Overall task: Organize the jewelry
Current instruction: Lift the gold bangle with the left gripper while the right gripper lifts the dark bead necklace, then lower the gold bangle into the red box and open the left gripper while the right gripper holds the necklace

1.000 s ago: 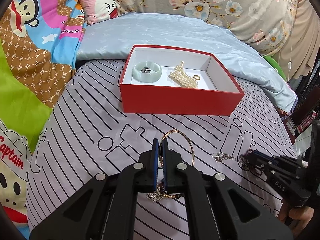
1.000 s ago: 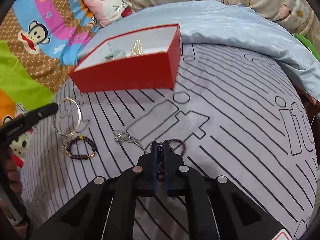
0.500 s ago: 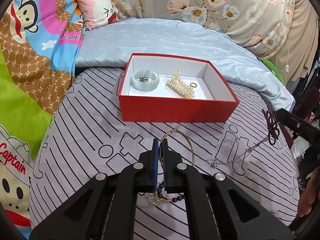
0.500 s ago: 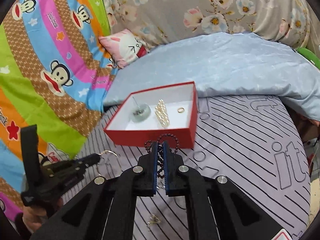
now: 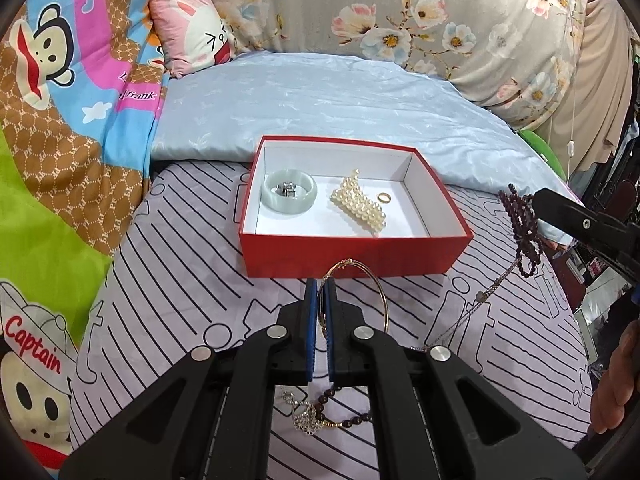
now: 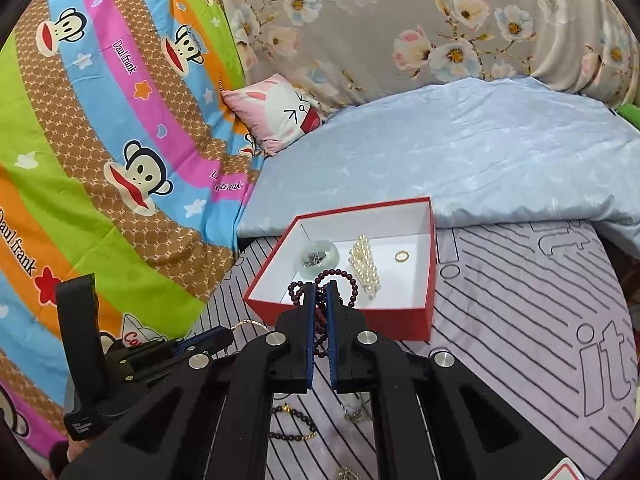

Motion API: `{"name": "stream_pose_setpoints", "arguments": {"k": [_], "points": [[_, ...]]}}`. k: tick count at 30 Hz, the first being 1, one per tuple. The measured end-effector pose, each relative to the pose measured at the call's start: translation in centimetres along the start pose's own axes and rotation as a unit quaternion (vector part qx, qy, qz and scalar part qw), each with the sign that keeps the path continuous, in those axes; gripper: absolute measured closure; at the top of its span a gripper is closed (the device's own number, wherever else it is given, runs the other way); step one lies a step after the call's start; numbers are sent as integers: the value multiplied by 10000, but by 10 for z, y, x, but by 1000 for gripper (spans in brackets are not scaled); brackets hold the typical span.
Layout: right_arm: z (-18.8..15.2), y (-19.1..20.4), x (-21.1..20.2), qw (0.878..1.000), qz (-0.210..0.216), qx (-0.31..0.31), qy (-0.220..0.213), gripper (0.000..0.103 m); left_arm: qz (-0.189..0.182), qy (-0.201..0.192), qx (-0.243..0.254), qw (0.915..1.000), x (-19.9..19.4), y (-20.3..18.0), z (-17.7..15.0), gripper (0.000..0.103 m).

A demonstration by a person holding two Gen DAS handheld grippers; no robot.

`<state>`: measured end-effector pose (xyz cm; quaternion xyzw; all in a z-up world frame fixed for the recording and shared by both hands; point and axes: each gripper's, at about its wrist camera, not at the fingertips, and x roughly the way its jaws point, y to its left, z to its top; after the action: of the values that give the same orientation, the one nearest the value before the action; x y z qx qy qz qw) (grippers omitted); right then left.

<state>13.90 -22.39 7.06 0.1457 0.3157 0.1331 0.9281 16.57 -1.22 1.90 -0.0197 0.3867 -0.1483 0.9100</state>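
Right gripper (image 6: 319, 292) clamped on a dark bead bracelet (image 6: 352, 286), raised above the bed (image 6: 520, 300), with the beads looping out past the fingertips. From the right wrist view, red box (image 6: 426, 312) directly ahead and below, its near wall just under the tips; open white floor lying forward along the pointing line. In the left wrist view, same bracelet (image 5: 524, 236) dangling from the tips out to the right of the box (image 5: 352, 252), beyond its right wall, with a thin silver chain (image 5: 480, 300) trailing from it down to the sheet. Probably snagged, so likely to ride along.

Left gripper (image 5: 320, 292) pinched shut on a gold hoop (image 5: 380, 296), the ring standing nearly edge-on to the right of the tips, close in front of the box's near wall. Box straight ahead here too, long side running left to right.

Inside: jade bangle (image 5: 290, 196) at left with small silver pieces in its middle, pearl strand (image 5: 360, 204) in the centre, small gold ring (image 5: 385, 197) beside it. Free floor mainly at right and along the near wall.

Judged nearer to a drop: right, already at the rim; a short carry forward and a release over the bare right part. On the sheet beneath the left gripper, a beaded bracelet (image 5: 344, 420) with a silver charm, not yet gathered.
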Motion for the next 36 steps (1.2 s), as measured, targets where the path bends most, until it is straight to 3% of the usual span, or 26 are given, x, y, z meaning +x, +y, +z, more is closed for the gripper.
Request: {"name": "stream_pose_setpoints", "arguments": {"k": [9, 17, 23, 36], "points": [[27, 10, 4, 9996, 219, -149, -86, 98, -84, -224, 16, 9997, -1, -1, 33, 100], [32, 18, 4, 9993, 169, -305, -160, 98, -12, -387, 93, 9992, 9, -5, 68, 100], [36, 18, 3, 9991, 292, -253, -199, 98, -137, -232, 29, 9996, 35, -4, 83, 100], [40, 12, 6, 9986, 456, -125, -245, 98, 15, 121, -101, 9999, 90, 4, 90, 99]]}}
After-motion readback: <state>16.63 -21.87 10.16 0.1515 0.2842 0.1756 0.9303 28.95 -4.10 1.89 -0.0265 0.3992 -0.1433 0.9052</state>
